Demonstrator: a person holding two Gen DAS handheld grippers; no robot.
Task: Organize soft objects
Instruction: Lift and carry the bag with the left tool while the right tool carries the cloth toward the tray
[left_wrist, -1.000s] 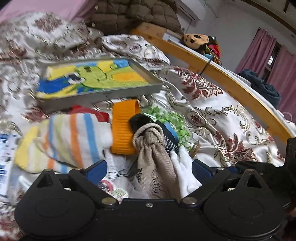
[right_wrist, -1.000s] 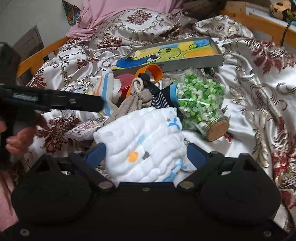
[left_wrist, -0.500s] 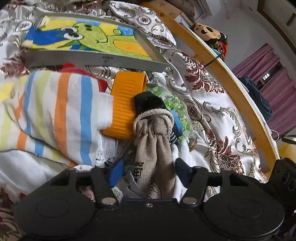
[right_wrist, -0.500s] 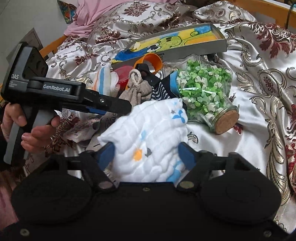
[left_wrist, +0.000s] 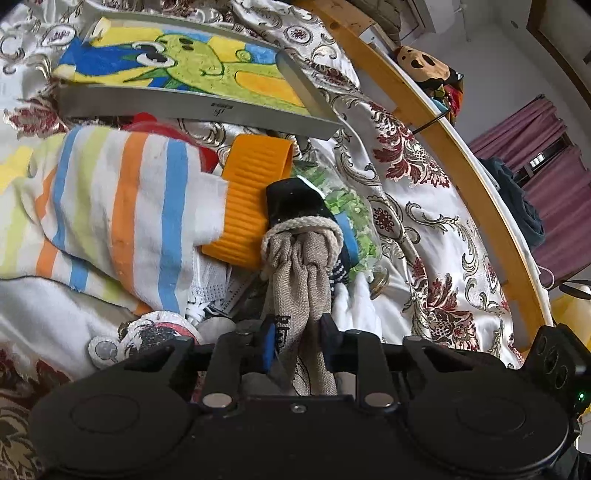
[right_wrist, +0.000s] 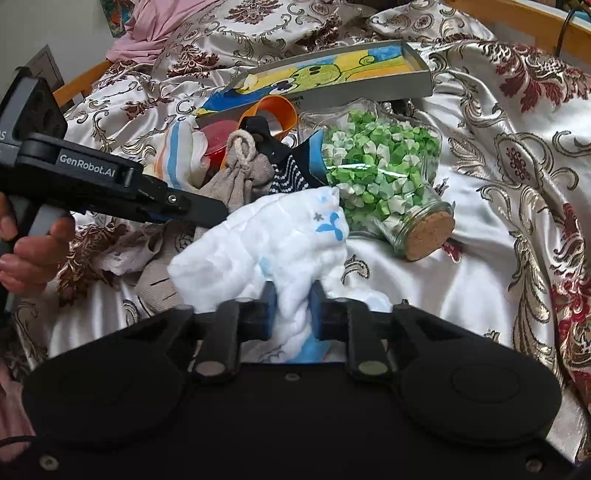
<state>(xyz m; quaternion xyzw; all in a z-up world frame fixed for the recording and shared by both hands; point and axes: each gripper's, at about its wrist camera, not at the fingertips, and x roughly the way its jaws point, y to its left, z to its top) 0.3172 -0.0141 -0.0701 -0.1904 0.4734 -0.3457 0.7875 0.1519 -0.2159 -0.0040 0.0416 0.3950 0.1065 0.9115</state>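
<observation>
The little cloth bag (left_wrist: 299, 273) is brown and rough, like a sack, and a pale rope ties its neck into a bunch. It has some dark letters on its side. It lies in a heap of things on a shiny bed cover (left_wrist: 424, 236) with red and gold swirls. The left gripper (left_wrist: 297, 341) has just been closing, and now its two blue fingers (left_wrist: 269, 341) squeeze the lower part of the bag from both sides. The tied end pokes out past the fingers, away from the camera, and rests against an orange ribbed band (left_wrist: 255, 199) and a dark sock (left_wrist: 295, 201). A striped towel (left_wrist: 110, 206) lies to the left of the bag. The white cloth (right_wrist: 273, 243) is soft and puffy, with blue shapes and a tiny grey star on it. It lies in front of the bag, beside a glass jar (right_wrist: 384, 173) full of green and white paper stars, which is on its side with a cork in it. The right gripper (right_wrist: 293, 308) has just been closing too, and its blue fingers (right_wrist: 267, 306) pinch a fold at the near edge of the white cloth. The rest of the cloth spreads out past the fingers toward the jar. A flat grey tray (right_wrist: 369, 92) with a bright cartoon towel inside sits behind the heap.
</observation>
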